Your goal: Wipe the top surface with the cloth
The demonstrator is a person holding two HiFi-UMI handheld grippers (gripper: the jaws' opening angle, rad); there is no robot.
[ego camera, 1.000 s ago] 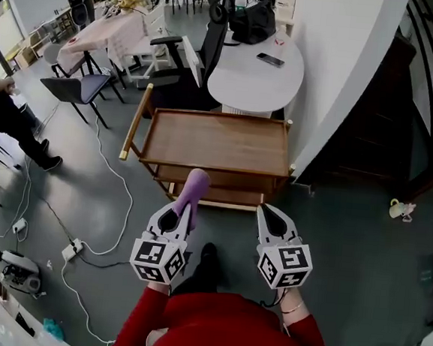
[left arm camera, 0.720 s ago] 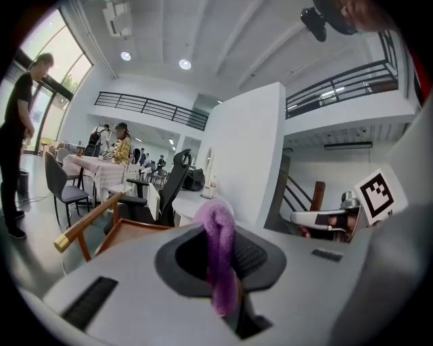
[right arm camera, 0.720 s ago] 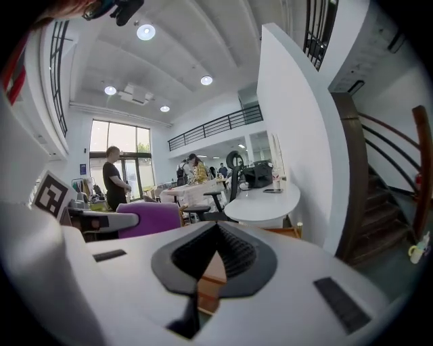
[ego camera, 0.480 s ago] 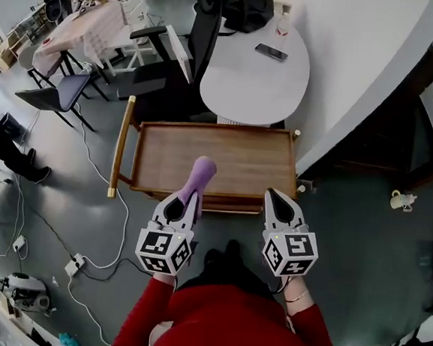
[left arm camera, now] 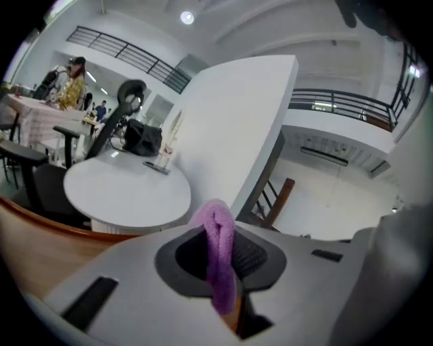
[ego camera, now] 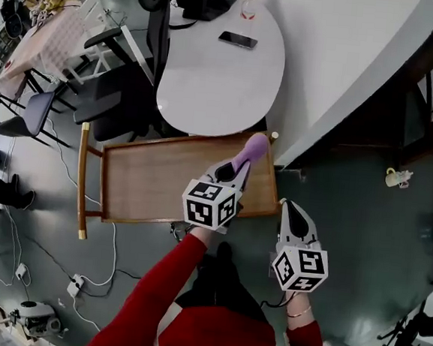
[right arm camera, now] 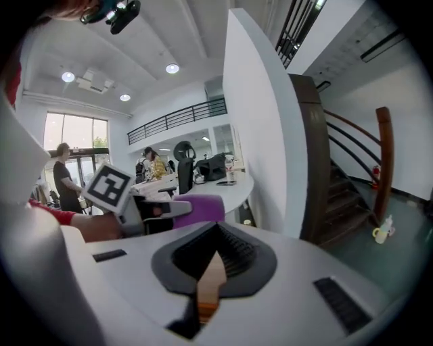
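A wooden cart with a rimmed top (ego camera: 152, 182) stands below me in the head view. My left gripper (ego camera: 240, 164) is shut on a folded purple cloth (ego camera: 256, 145), which reaches over the top's far right corner; contact with the wood cannot be told. In the left gripper view the cloth (left arm camera: 218, 260) sticks up between the closed jaws of the left gripper (left arm camera: 220, 233), with the wooden top (left arm camera: 30, 246) at lower left. My right gripper (ego camera: 288, 206) hangs shut and empty off the cart's right front corner. The right gripper view shows its closed jaws (right arm camera: 216, 231) and the cloth (right arm camera: 197, 209) beyond.
A white round table (ego camera: 213, 78) carrying a phone (ego camera: 238, 39), a bottle and a black bag stands right behind the cart. Black office chairs (ego camera: 130, 78) sit at the left. A white wall (ego camera: 339, 59) and dark stairs lie to the right. Cables (ego camera: 80, 266) trail on the floor.
My left gripper has carried the cloth forward and to the right, from the cart's near edge to its far right corner. The right gripper stays low at the right, still shut.
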